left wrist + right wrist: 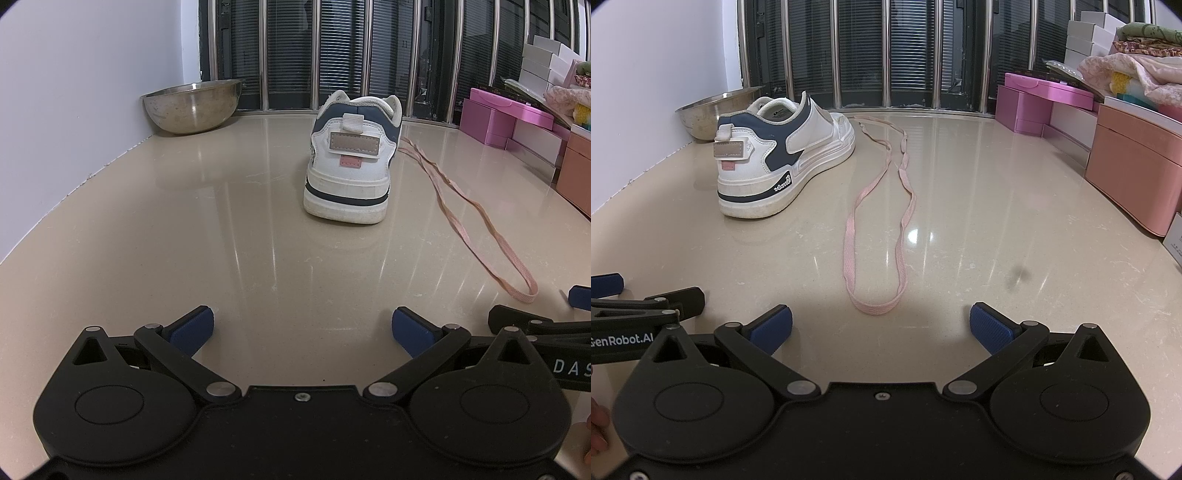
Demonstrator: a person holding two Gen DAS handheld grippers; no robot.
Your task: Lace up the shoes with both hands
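Right wrist: bare counter (997, 206) around lace (849, 236)

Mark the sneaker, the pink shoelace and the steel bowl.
sneaker (783, 155), right wrist view, white side panel.
pink shoelace (873, 307), right wrist view, near bend of its loop.
steel bowl (188, 109), left wrist view, outer wall.

Both wrist views low, facing shoe (349, 158) heel.

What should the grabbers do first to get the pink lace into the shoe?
Probably the right gripper should ease forward and close on the bend of the pink lace just ahead of it. Both grippers are open and hold nothing, and the lace lies loose on the counter beside the shoe, threaded through nothing visible. The left gripper faces the heel.
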